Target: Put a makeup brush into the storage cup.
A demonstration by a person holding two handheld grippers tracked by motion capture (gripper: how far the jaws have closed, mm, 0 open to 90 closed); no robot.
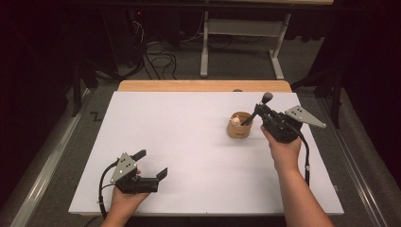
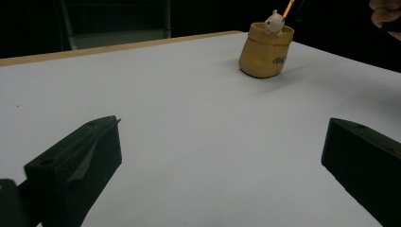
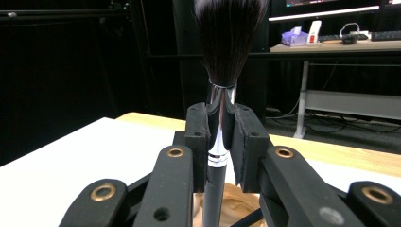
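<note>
The right tongs (image 3: 220,137) grip a light, stiff black-handled brush with soft dark bristles (image 3: 218,118) at its slippery metal collar, above the tan pouch-shaped holder (image 1: 239,126); the left tongs (image 1: 153,164) stand released on the white table (image 1: 189,156).

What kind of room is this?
Probably a lab or workshop: a white work table with a wooden edge, tangled black cables on the grey carpet, and a far desk with a keyboard under a screen.

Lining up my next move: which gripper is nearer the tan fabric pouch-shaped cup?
Right. The right gripper sits beside the tan fabric pouch-shaped cup, gripping a black brush; the left gripper rests open, far toward the table's near-left.
</note>
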